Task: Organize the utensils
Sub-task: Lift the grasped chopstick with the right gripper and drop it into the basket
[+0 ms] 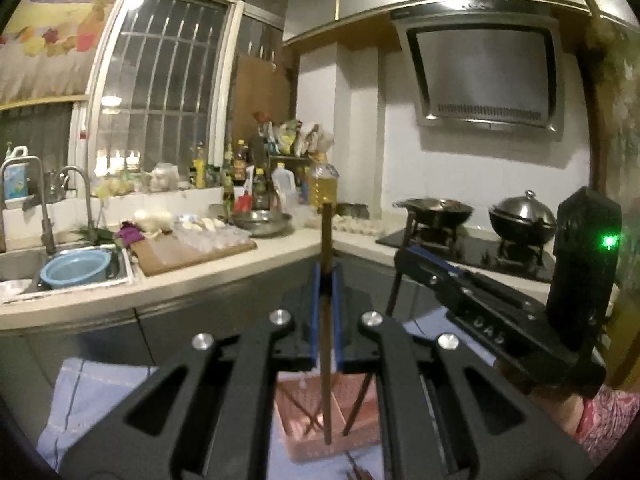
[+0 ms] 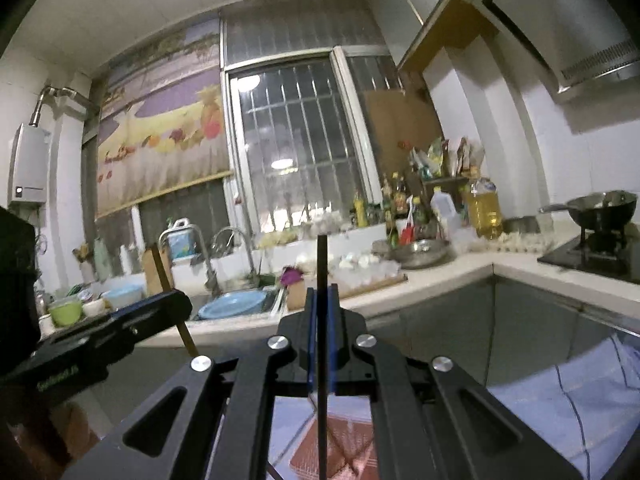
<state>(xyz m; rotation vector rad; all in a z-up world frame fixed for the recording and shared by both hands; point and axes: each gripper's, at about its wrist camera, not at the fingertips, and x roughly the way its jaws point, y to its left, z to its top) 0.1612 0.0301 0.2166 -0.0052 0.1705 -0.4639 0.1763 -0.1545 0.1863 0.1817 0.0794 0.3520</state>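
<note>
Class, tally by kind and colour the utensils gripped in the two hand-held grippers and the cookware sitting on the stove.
Brown chopstick: 1
Dark chopstick: 1
Open wok: 1
Lidded pot: 1
Total: 4

1. A small kitchen with white tiled walls (image 1: 480, 168) and a white ceiling (image 2: 200, 8).
2. A barred window (image 2: 296, 140) is dark outside, and round lamps reflect in its glass.
3. A fruit-print blind (image 2: 160, 148) hangs beside the window.
4. An L-shaped pale counter (image 1: 280, 248) sits above grey cabinet doors (image 1: 200, 320).
5. A steel sink (image 1: 24, 260) with curved taps is set in the counter.
6. A range hood (image 1: 488, 72) hangs above a black stove (image 1: 472, 248).
7. A white water heater (image 2: 28, 168) hangs on the far wall.
</note>
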